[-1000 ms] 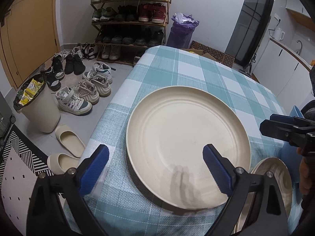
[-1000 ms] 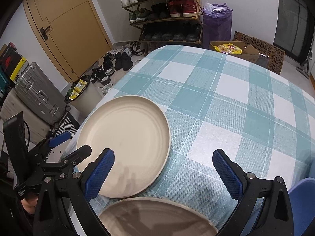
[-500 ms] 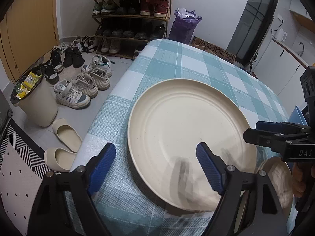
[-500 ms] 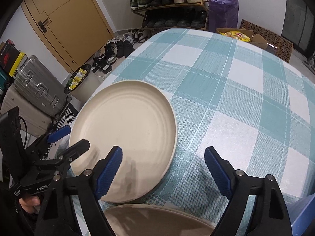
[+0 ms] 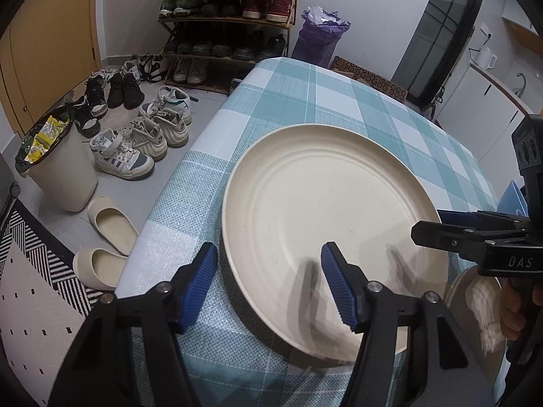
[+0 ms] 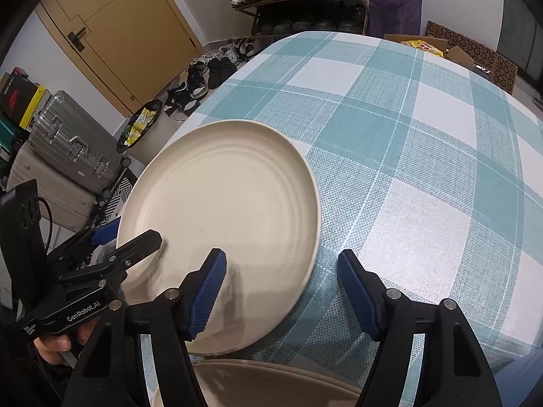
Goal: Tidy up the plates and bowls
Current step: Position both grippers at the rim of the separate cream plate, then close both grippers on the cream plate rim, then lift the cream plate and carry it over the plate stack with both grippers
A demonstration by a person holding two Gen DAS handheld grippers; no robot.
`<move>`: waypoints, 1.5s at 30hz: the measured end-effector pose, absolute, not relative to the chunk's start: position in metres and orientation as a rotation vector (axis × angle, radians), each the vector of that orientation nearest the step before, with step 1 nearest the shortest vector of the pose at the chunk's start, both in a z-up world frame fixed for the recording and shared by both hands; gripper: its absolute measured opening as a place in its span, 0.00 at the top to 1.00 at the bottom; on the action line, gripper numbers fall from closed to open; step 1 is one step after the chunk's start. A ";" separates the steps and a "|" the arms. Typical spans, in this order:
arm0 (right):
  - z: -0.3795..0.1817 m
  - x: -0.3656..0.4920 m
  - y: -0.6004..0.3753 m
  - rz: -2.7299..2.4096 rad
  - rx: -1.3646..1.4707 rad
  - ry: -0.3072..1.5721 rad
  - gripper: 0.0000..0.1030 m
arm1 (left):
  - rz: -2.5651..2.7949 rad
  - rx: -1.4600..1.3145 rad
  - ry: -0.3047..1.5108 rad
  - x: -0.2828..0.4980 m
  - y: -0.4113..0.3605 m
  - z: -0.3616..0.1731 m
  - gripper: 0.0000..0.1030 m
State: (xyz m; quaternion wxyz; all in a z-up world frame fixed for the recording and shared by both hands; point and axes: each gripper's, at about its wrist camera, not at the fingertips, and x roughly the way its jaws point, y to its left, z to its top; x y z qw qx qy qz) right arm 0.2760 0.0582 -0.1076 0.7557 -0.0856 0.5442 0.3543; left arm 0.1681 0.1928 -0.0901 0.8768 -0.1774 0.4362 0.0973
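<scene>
The left gripper (image 5: 269, 271) was angled steeply down, jaws closing astride the near-left rim of the cream plate (image 5: 325, 203), not yet pinching it. The right gripper (image 6: 281, 291) was tilted likewise, closing over the plate's near-right rim, unclamped. The plate lay near the checked tablecloth's (image 6: 407, 135) left edge; open cloth stretched beyond.

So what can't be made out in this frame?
- Second dish: right wrist view, cut off by the bottom edge and gripper frame; plate or bowl unclear.
- The same dish: left wrist view, blurred, hidden behind the right gripper.
- Large plate: near rim hidden behind the left gripper, whose jaws are closing; contact unclear.
</scene>
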 end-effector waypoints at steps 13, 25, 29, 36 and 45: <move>-0.111 0.273 0.058 0.771 -0.204 1.189 0.55 | 0.192 -0.376 0.905 0.164 0.195 -0.090 0.63; -0.110 0.269 0.055 0.759 -0.212 1.174 0.68 | 0.198 -0.398 0.898 0.160 0.200 -0.091 0.73; -0.108 0.268 0.055 0.749 -0.233 1.146 0.73 | 0.203 -0.404 0.896 0.159 0.201 -0.091 0.74; -0.106 0.265 0.055 0.741 -0.257 1.115 0.77 | 0.205 -0.410 0.875 0.157 0.202 -0.087 0.75; -0.102 0.263 0.056 0.737 -0.273 1.082 0.77 | 0.211 -0.407 0.853 0.155 0.201 -0.080 0.76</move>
